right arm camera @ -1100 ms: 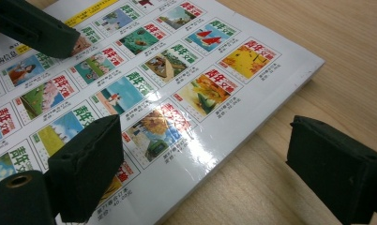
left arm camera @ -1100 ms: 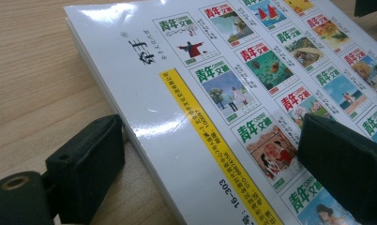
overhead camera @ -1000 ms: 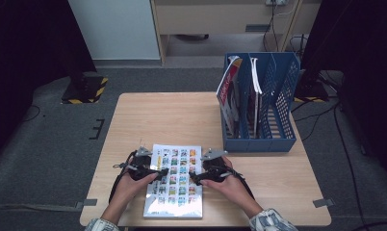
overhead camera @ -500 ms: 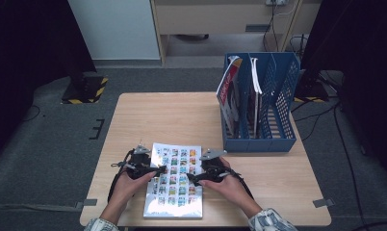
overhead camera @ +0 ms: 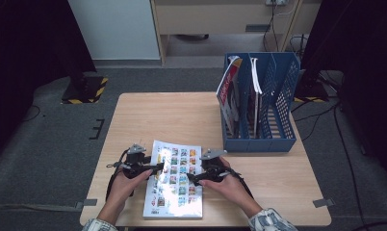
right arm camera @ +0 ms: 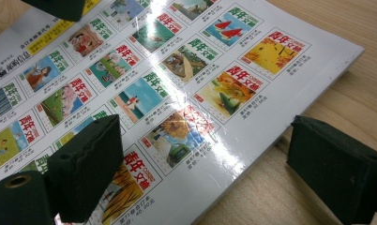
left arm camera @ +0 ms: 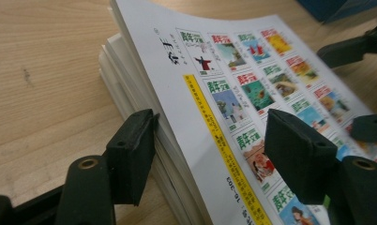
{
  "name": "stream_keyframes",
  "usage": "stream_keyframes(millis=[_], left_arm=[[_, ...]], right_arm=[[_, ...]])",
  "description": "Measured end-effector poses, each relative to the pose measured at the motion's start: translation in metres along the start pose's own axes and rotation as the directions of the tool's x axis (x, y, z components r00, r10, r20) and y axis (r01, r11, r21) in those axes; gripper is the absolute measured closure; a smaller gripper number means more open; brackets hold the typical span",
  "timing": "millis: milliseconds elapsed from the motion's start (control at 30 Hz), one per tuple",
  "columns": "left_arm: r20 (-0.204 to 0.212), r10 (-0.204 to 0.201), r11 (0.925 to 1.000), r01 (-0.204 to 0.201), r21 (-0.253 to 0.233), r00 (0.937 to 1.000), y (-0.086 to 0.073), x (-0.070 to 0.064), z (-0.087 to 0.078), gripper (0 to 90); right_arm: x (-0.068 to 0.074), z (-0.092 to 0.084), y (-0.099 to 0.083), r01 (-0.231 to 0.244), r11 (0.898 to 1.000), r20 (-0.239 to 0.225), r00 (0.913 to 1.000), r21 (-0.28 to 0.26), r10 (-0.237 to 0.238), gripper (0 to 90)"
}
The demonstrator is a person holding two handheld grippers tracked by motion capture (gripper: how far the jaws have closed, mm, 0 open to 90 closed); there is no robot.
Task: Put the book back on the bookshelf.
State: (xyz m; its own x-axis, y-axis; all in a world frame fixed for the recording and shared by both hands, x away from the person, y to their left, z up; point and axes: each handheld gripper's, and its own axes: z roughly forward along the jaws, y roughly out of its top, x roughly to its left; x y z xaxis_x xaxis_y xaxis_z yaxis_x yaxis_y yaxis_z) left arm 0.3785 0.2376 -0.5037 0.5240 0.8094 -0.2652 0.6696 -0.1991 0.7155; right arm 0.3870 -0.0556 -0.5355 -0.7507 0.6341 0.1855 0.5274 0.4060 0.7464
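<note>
Glossy magazine (overhead camera: 174,180) with picture grid flat on counter (overhead camera: 182,115). Left claw (overhead camera: 155,167) closing astride its edge, unclamped; right claw (overhead camera: 194,180) apart, straddling opposite edge.

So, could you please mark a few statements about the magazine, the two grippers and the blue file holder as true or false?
1. The magazine lies flat on the wooden table. True.
2. The left gripper has one jaw under the magazine's edge and one above the cover. True; its jaws have just been closing, with a gap left above the cover.
3. The right gripper is clamped shut on the magazine. False; its jaws are open astride the edge.
4. The blue file holder is empty. False; magazines stand in it.
</note>
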Motion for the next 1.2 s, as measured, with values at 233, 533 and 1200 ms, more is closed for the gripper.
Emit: stream_keyframes(millis=[233, 533, 1200], left_arm=[[0.014, 0.002, 1.0000, -0.002, -0.008, 0.9999, -0.001, 0.002, -0.001, 37.9], [0.066, -0.014, 0.9983, 0.017, -0.056, 0.9977, 0.002, 0.000, -0.006, 43.3], [0.111, 0.023, 0.9997, -0.023, 0.005, 0.9936, 0.018, -0.010, 0.022, 44.4]], right_arm=[[0.000, 0.000, 0.000, -0.002, 1.000, 0.002, 1.0000, -0.001, 0.002, 10.8], [-0.001, 0.000, 0.000, -0.013, 1.000, -0.001, 0.9999, 0.001, 0.013, 10.4], [-0.002, 0.001, 0.000, -0.026, 1.000, -0.008, 0.9996, 0.005, 0.026, 10.0]])
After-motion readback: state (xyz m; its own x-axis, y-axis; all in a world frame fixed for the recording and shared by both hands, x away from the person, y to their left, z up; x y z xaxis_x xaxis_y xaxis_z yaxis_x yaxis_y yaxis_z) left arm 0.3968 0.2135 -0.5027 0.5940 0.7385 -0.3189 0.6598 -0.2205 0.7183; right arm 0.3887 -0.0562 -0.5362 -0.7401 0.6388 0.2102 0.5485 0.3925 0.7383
